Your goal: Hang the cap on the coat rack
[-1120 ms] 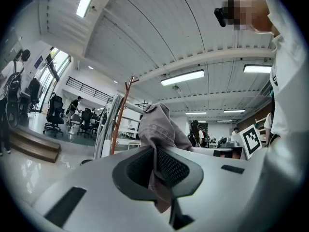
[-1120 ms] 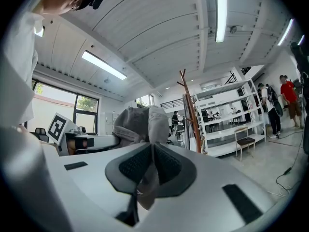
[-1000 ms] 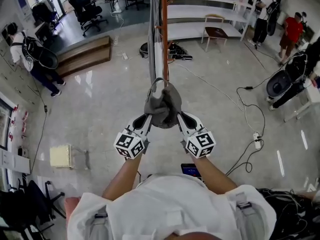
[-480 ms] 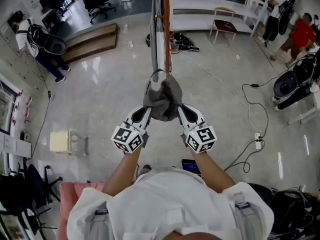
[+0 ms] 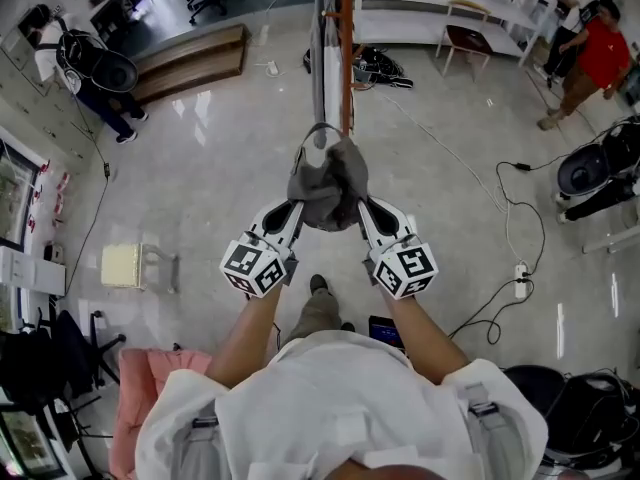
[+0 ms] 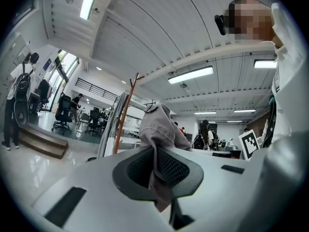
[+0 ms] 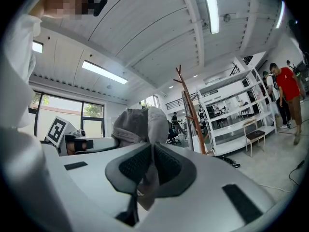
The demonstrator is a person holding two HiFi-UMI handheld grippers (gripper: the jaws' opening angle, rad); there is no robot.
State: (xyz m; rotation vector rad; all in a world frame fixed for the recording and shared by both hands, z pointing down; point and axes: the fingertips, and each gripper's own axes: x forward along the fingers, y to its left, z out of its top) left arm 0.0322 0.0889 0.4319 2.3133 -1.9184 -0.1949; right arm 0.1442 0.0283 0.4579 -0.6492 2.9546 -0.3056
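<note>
A grey cap (image 5: 327,190) hangs in the air between my two grippers, right in front of the wooden coat rack pole (image 5: 344,48). My left gripper (image 5: 290,211) is shut on the cap's left edge, and grey fabric (image 6: 157,129) is pinched between its black pads. My right gripper (image 5: 364,211) is shut on the cap's right edge (image 7: 137,124). In the gripper views the rack (image 6: 126,111) (image 7: 189,108) rises just beyond the cap, with short pegs near its top. A grey garment (image 5: 318,38) hangs on the rack's left side.
White shelving (image 5: 450,3) and a small wooden stool (image 5: 468,40) stand behind the rack. Cables (image 5: 500,218) trail over the glossy floor at right. A low wooden bench (image 5: 185,63) lies at back left. People stand at far right (image 5: 590,58) and far left (image 5: 80,68).
The person has stepped forward, and a foot now shows under the grippers. Both grippers, still holding the cap, have come closer to the rack pole.
</note>
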